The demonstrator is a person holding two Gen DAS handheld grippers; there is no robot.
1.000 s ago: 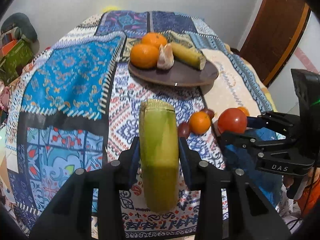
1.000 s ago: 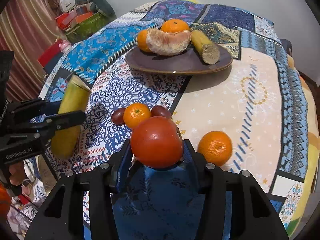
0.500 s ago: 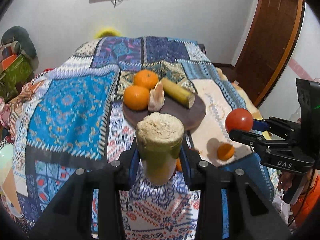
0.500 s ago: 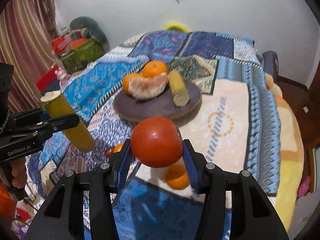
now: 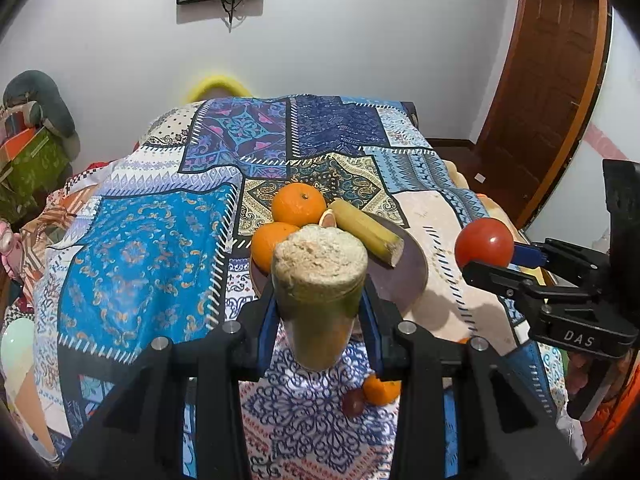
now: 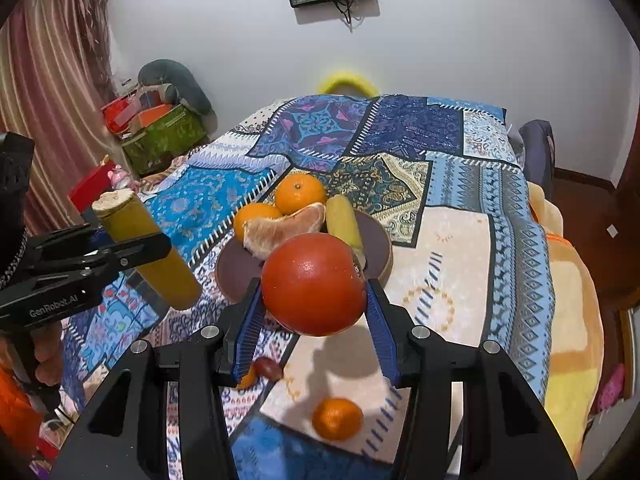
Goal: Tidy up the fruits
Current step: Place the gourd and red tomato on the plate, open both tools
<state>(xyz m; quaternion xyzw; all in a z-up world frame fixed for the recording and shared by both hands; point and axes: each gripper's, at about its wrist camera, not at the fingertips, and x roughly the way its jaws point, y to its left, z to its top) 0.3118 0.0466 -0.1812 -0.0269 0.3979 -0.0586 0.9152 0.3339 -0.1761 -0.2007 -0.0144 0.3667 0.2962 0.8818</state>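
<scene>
A yellow-green cut stalk (image 5: 319, 280) is pinched between the jaws of the left gripper (image 5: 319, 316) and held above the patchwork bedspread (image 5: 152, 240), its rough cut end facing the camera. A red tomato (image 6: 314, 284) is clamped by the jaws of the right gripper (image 6: 314, 316), also held above the bed. On the bed a brown plate (image 6: 236, 268) carries 2 oranges (image 6: 300, 194), a peeled orange piece (image 6: 280, 230) and another cut stalk (image 6: 345, 220). A small orange (image 6: 337, 419) and a dark red fruit (image 6: 268, 367) lie on the cloth near the plate, below the tomato.
</scene>
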